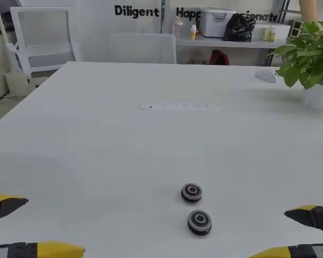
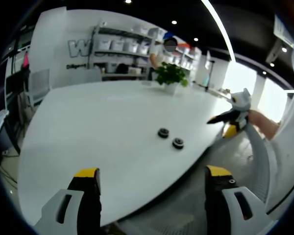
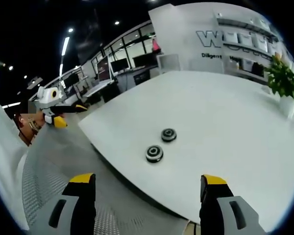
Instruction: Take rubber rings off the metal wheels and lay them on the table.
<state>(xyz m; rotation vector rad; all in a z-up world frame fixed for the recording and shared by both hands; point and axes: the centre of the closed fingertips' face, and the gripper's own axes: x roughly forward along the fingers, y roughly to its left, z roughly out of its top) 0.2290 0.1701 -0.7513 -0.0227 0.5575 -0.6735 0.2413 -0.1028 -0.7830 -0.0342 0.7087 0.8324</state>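
Head view: both metal wheels (image 1: 191, 193) wear their rubber rings (image 1: 190, 223); removal hasn't begun. Left gripper (image 2: 152, 172) and right gripper (image 3: 149, 177) flank the metal wheels, jaws spread and empty. Next likely means pinching one ring.

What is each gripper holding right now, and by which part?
Nothing is held. The left gripper and right gripper are both open and empty. The far wheel and near wheel lie apart from them on the table.

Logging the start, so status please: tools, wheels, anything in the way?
Left tool open, right tool open, both empty. Far wheel and near wheel on the table, black rings on. Nothing blocks them.
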